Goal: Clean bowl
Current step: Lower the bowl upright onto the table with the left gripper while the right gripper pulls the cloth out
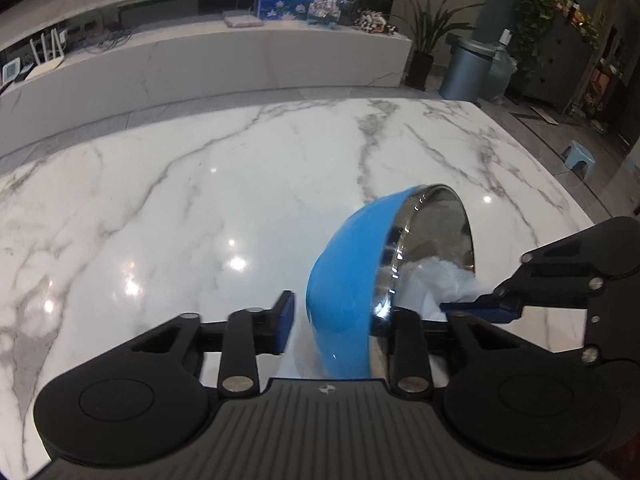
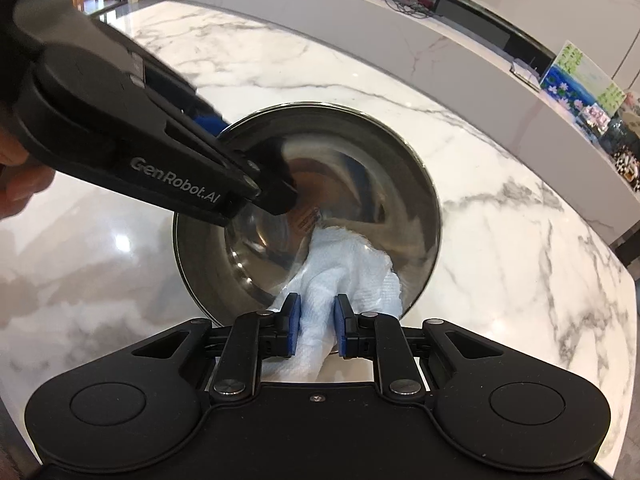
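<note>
The big white marble surface (image 1: 200, 200) fills most of both views. Above it, tipped up on its side, is the bowl (image 1: 344, 292). It is blue on the outside and shiny metal on the inside. In the left wrist view its open mouth faces to the right, toward the other tool.

The left gripper (image 1: 332, 320) holds the bowl by its edge. One of its jaws is on the blue outside and the other reaches inside over the rim, as the right wrist view shows. The outside pad looks a tiny bit off the blue wall in the left view, so I think it is a light pinch on the rim, but I cannot be fully sure how tight it is.

The right gripper (image 2: 316, 330) has its jaws squeezed tight on a white cloth (image 2: 352, 276). The bunched cloth pokes forward from the jaws and lies against the lower inside wall of the bowl.

This looks like the middle of the wiping. The bowl's mouth faces straight at the right gripper, so this hand is the nearer one for the job. I think the next wipe should push the cloth deeper, toward the bowl's bottom, and around the shiny wall. The left fingers (image 2: 276, 196) inside the rim sit at the upper left, so the cloth should keep away from there.
</note>
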A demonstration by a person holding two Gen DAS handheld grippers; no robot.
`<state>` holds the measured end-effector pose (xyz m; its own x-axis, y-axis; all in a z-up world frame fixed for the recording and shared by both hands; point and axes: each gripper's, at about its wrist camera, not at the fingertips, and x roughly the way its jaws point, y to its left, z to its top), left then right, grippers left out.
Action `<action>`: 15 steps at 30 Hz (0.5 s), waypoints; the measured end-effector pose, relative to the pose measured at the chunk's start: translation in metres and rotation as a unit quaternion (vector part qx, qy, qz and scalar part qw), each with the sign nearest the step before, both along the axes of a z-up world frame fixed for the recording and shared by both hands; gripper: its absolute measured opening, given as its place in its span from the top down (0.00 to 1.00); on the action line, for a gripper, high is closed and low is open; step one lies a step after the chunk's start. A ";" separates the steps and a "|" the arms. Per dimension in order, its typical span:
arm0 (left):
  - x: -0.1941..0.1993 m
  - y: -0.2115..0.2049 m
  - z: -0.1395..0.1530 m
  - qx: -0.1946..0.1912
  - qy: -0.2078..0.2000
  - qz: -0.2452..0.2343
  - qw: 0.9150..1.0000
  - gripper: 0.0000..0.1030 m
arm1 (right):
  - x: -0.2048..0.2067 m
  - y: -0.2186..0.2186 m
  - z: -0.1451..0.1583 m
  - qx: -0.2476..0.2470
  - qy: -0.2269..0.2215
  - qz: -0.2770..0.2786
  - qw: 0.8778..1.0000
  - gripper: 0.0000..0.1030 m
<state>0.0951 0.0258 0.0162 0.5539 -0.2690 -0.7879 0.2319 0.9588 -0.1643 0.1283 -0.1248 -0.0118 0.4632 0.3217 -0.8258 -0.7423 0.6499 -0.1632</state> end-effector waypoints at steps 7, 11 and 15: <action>0.004 0.012 -0.004 -0.020 0.019 0.039 0.999 0.78 | -0.010 -0.009 0.018 0.030 -0.018 -0.007 0.999 0.87; 0.007 0.017 -0.005 -0.023 0.024 0.057 0.998 0.78 | -0.015 -0.016 0.030 0.047 -0.048 -0.025 0.997 0.87; 0.012 0.025 -0.012 -0.032 0.038 0.084 0.995 0.75 | -0.018 -0.022 0.034 0.062 -0.076 -0.057 0.994 0.88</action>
